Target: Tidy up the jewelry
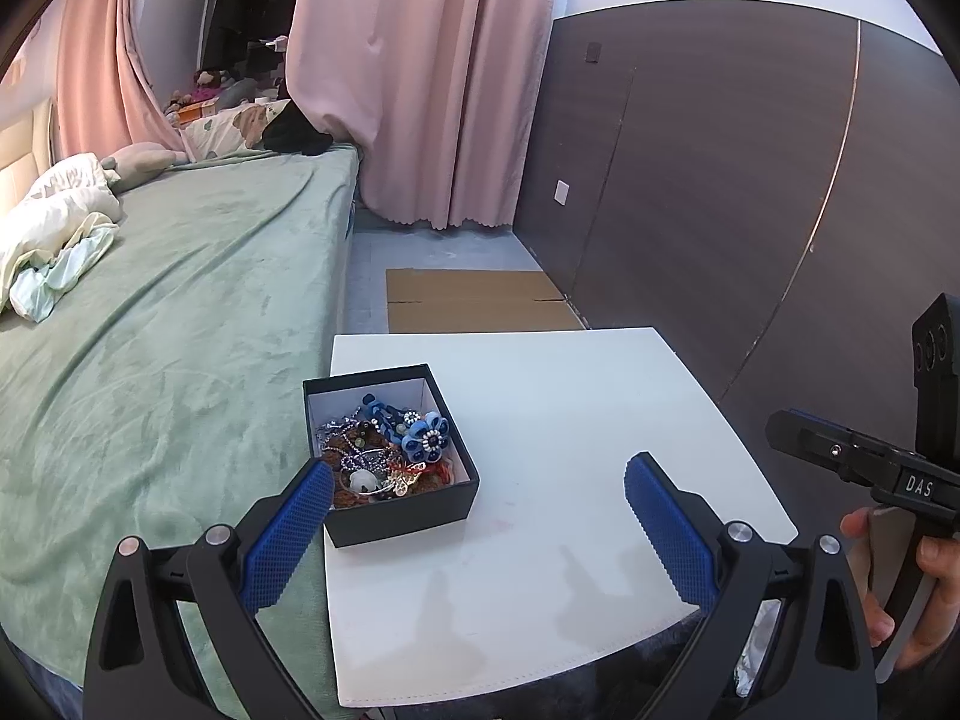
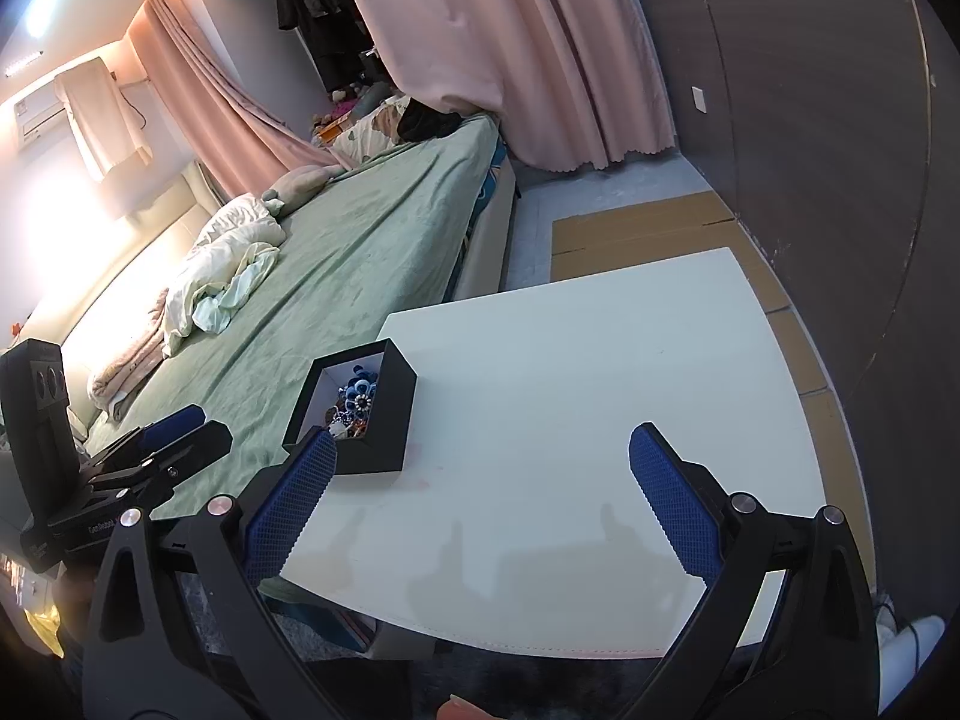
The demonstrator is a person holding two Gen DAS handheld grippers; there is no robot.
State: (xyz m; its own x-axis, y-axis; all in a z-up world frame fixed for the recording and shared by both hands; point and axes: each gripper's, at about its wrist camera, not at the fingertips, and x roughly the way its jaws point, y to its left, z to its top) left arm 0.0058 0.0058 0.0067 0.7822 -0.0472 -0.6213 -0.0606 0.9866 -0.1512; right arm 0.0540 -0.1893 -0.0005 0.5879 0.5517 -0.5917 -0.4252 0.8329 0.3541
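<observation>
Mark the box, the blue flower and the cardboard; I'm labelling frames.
box (image 1: 401,515): left wrist view, front wall.
blue flower (image 1: 427,440): left wrist view, beaded centre.
cardboard (image 1: 474,300): left wrist view, flat middle.

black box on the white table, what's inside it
The black box holds a tangled heap of jewelry: a blue fabric flower piece, silver bead chains, a gold filigree piece and red thread. Anything beneath the heap is covered.

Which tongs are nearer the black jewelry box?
Left. The left tongs hang open just short of the black jewelry box, one finger overlapping its near-left corner; the right tongs, also open, sit farther right.
</observation>
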